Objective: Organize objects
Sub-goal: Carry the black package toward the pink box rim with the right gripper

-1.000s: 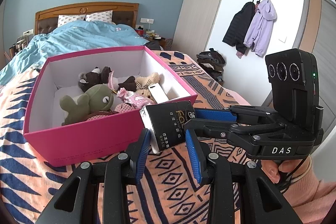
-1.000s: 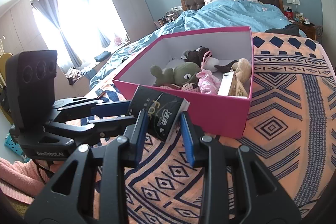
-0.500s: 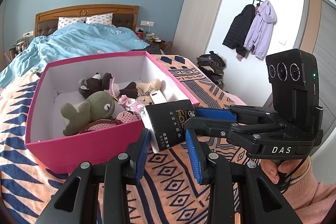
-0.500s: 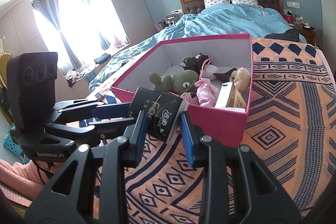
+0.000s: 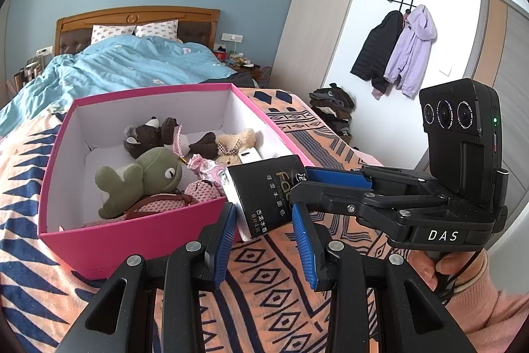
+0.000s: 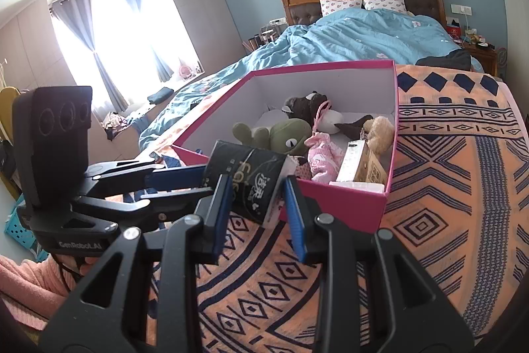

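1. While both grippers met over the patterned blanket point(image 5: 274, 286), the black tissue pack point(image 5: 269, 197) hung between them at the near right corner of the pink box point(image 5: 132, 234), clear of the blanket.
2. The left gripper point(image 5: 264, 232) had its blue pads either side of the pack's lower end; whether they truly pinched it I could not tell, as a sliver of gap showed on one side.
3. The right gripper point(image 6: 256, 202) bracketed the pack's other end, apparently clamped on it.
4. The step in hand looked like carrying the pack to the box; next it would need lifting over the rim and lowering into the free space.
5. Beyond the rim lay the green frog plush point(image 5: 145, 176), a brown bear point(image 5: 148, 134) and a tan bear point(image 5: 233, 143).
6. Farthest stood the bed point(image 5: 132, 65).
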Motion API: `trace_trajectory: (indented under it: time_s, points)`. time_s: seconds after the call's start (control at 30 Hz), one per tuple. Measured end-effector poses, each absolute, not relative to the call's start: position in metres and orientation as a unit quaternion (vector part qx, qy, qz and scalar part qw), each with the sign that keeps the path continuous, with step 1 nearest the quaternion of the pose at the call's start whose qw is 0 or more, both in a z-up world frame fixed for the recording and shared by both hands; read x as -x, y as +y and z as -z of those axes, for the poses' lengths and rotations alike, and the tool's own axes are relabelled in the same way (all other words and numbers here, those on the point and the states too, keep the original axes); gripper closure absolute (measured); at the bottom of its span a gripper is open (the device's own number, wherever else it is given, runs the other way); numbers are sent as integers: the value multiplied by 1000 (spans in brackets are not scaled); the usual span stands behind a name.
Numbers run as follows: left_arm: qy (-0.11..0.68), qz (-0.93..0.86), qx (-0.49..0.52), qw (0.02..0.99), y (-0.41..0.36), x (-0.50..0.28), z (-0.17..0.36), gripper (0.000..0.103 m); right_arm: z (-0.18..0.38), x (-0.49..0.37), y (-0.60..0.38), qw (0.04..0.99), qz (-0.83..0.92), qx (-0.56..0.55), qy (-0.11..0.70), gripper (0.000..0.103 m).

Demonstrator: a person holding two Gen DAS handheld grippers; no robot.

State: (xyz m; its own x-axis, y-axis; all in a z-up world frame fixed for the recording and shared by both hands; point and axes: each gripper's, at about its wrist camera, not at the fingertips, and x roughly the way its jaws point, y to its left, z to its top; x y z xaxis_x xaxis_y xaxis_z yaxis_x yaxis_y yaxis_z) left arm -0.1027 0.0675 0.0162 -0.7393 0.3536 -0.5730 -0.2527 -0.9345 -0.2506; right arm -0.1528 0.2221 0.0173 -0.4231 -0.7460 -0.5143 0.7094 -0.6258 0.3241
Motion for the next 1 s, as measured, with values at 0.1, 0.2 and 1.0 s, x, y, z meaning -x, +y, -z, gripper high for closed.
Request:
trace_trajectory:
  time_s: [0.1,0.2,1.0]
  points:
    - [-79,-929,323,163,67,103,-16,68,-18,154,221,431,844,-319,-28,68]
    - [-80,-929,322,163,66,104,-16,68,-19,155,221,431,844,-318,-28,68]
    - [-87,-927,325,164,60,118,-18,68,-21,171,216,429,844,-319,-32,68]
